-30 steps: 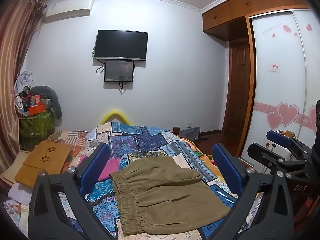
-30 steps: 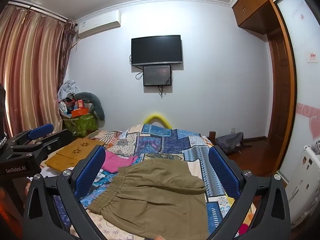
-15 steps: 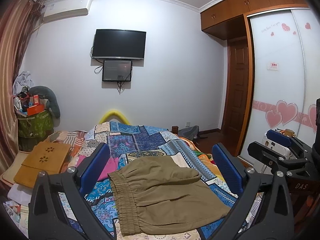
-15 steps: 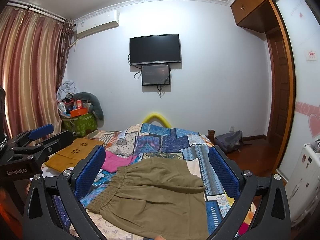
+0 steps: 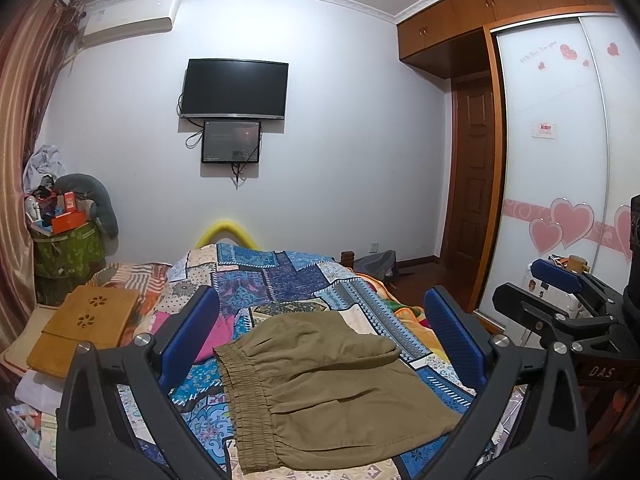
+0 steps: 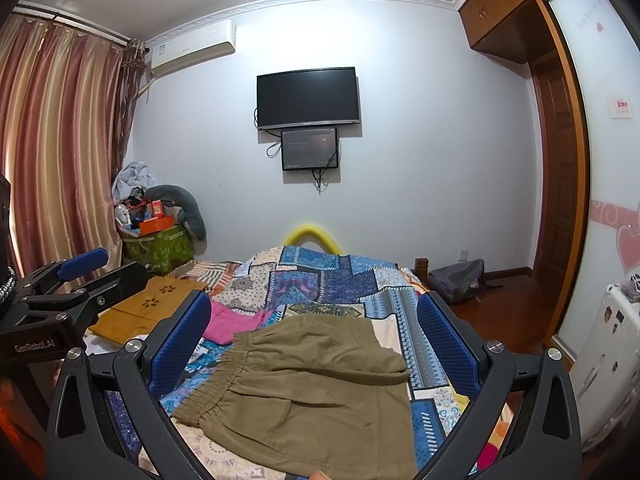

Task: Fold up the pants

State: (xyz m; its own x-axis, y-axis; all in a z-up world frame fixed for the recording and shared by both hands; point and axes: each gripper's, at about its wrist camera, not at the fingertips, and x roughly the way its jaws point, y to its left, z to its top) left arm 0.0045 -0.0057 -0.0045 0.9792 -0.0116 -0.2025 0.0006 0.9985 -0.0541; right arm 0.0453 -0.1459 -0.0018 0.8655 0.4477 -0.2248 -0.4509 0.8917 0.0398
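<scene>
Olive-brown pants (image 5: 320,392) lie folded on the patchwork bedspread (image 5: 280,276), elastic waistband to the left. They also show in the right wrist view (image 6: 312,392). My left gripper (image 5: 322,320) is open and empty, held above the pants with its blue pads wide apart. My right gripper (image 6: 314,320) is open and empty too, above the pants. Each gripper shows in the other's view: the right one (image 5: 560,304) at the right edge, the left one (image 6: 68,280) at the left edge.
A pink garment (image 6: 232,322) lies left of the pants. A wooden lap tray (image 5: 84,328) sits at the bed's left side. A green bin (image 6: 158,250) piled with things stands by the curtain. A wardrobe (image 5: 568,184) and a grey bag (image 6: 460,280) are on the right.
Both grippers have shifted slightly; the pants sit a little lower and to the right in the views. The pants lie as before and both grippers stay open.
</scene>
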